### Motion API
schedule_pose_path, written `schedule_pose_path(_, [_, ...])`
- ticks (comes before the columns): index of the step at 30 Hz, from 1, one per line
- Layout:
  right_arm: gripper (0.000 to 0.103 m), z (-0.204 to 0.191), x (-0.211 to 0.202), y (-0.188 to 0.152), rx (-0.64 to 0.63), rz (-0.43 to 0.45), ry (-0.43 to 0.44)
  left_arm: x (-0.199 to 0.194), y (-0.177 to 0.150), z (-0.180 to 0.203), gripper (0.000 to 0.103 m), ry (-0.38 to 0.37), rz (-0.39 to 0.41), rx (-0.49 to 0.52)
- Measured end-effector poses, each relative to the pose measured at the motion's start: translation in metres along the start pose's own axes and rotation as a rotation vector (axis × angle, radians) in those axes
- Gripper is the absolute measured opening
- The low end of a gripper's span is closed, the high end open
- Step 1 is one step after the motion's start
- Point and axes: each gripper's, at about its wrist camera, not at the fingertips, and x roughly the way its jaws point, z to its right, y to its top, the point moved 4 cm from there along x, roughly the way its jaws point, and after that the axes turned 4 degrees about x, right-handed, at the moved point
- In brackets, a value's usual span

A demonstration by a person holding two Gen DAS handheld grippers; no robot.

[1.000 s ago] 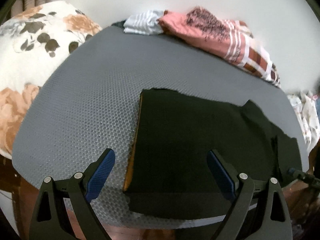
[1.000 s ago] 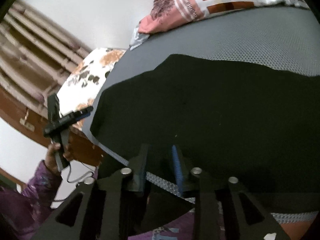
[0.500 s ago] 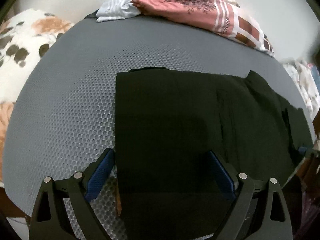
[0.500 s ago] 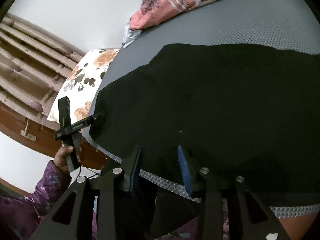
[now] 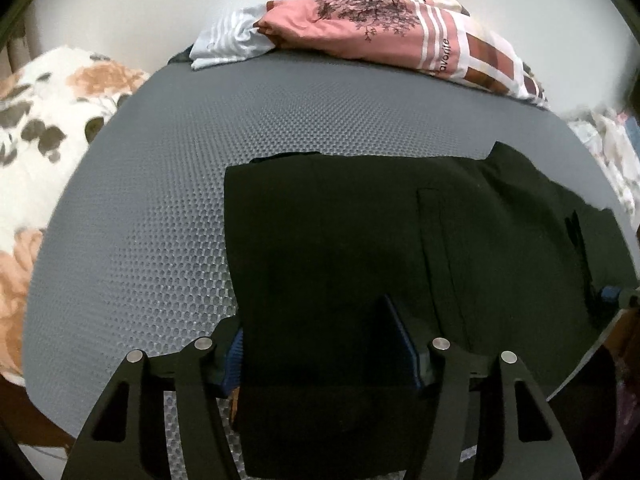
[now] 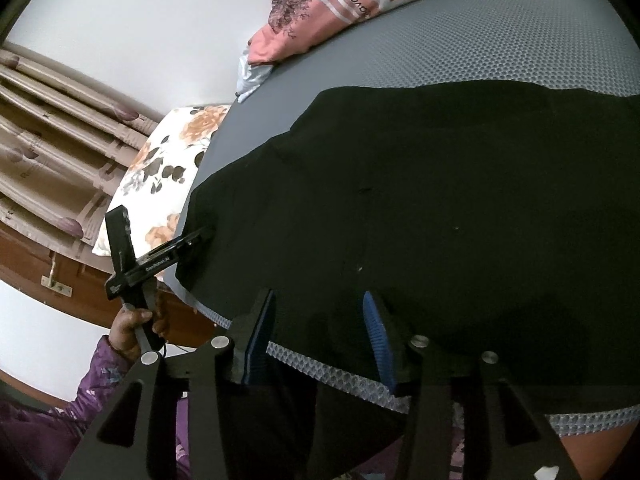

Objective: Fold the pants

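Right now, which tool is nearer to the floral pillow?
Left. The left tool sits at the pants' end nearest the floral pillow. The right tool is at the pants' near edge, farther along, with the left tool between it and the pillow.

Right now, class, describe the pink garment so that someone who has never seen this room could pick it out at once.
Start at the grey honeycomb mat where the black pants lie. Look to its far edge, against the white wall. There the pink garment lies crumpled beside a white striped cloth; a dark tree print and white stripes set it apart.
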Motion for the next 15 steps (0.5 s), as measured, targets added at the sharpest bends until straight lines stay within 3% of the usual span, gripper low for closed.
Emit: schedule_pose_path(15, [0.046, 0.0049, 0.0039, 0.0021, 0.024, -0.004, 0.018, 0.0006, -0.0001, 0.0030, 0.061, 0.021, 0.006, 0.012])
